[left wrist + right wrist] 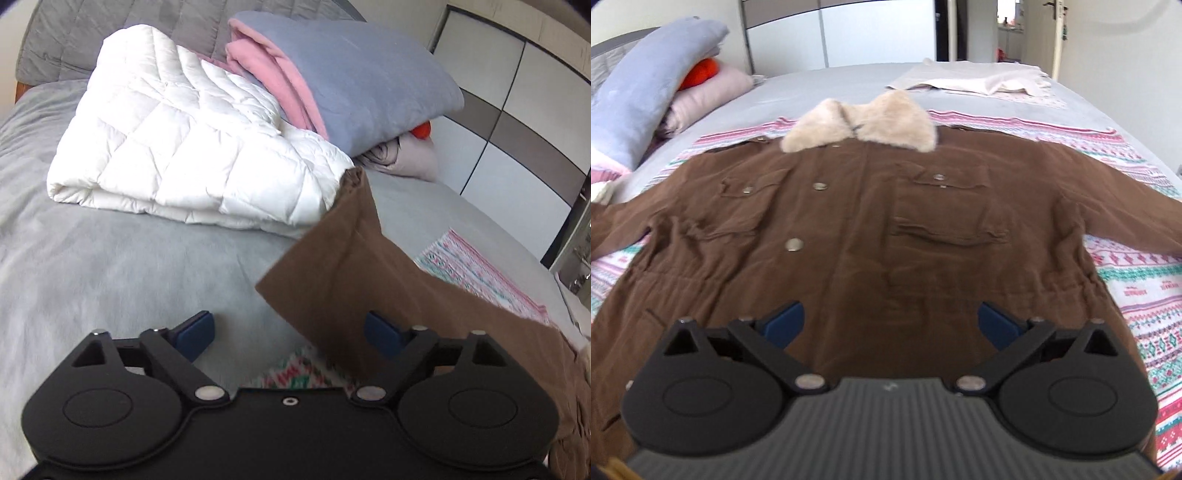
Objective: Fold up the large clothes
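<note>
My right gripper (891, 325) hangs over the lower front of the brown jacket (864, 236), its blue pads (785, 325) spread wide with nothing between them. The jacket lies face up and flat on a patterned pink, white and green blanket (1167, 317), which is spread over the grey bed (827, 85). Its pale fur collar (864, 123) points away from me, both sleeves stretch out to the sides, and a row of metal buttons (795, 244) runs down the front between the flap pockets.

My left gripper (290, 332) is released too, jaws far apart, gripping nothing. In the left wrist view the jacket's sleeve (343, 273) reaches up across the frame from the lower right, its cuff ending just beside the corner of a folded white quilt (184, 147). My right-hand pad (382, 334) sits right at the sleeve's edge, but I cannot tell whether it touches the cloth.

Behind the quilt a folded grey and pink blanket (362, 81) rests on a pile of pale bedding, with something orange (421, 130) tucked under it. Seen from the right wrist, a cream garment (979, 81) lies flat at the far end of the bed, well apart from the jacket, and white wardrobe doors (879, 33) stand beyond
</note>
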`<state>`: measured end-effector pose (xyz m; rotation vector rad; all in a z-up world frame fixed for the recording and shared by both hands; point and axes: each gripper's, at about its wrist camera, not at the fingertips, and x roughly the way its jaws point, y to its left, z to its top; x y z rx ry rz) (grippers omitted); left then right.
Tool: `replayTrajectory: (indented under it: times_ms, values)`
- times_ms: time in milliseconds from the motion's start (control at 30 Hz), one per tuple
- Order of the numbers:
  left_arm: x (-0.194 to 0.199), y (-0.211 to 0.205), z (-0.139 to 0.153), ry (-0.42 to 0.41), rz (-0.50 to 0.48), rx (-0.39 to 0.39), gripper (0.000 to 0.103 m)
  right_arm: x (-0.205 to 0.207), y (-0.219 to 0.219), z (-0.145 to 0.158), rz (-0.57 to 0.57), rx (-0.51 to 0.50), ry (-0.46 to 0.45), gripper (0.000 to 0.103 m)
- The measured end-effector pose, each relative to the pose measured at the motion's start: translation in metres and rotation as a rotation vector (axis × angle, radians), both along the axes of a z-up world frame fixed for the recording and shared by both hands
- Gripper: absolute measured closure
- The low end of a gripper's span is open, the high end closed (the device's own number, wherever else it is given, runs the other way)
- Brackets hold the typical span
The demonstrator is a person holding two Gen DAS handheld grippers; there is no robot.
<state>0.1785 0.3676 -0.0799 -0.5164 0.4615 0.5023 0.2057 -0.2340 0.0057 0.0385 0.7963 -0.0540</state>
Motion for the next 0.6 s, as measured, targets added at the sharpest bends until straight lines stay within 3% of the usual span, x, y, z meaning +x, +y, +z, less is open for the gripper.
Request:
replayTrajectory:
  times_ms: [67,133,167,233,400,600]
  values:
    - [0.006,0.003,0.002,-0.010,-0.005,0.001,0.036,0.002,-0.007,-0.005,-0.016,0.003,0.020,0.001]
    - [0.015,0.005,0.004,-0.011,-0.018,0.002,0.058,0.005,-0.013,-0.011,-0.031,0.012,0.040,0.001]
    - [0.018,0.004,0.007,-0.007,-0.012,0.015,0.063,0.007,-0.015,-0.014,-0.037,0.018,0.049,0.001]
    - [0.022,0.000,0.014,-0.017,-0.022,0.047,0.088,0.010,-0.019,-0.017,-0.051,0.030,0.061,0.001]
    - [0.028,-0.028,0.059,-0.099,-0.051,0.128,0.092,0.012,-0.023,-0.018,-0.070,0.037,0.050,0.001]
    - [0.034,-0.076,0.140,-0.282,-0.152,0.151,0.093,0.009,-0.021,-0.013,-0.059,0.025,0.023,0.001]
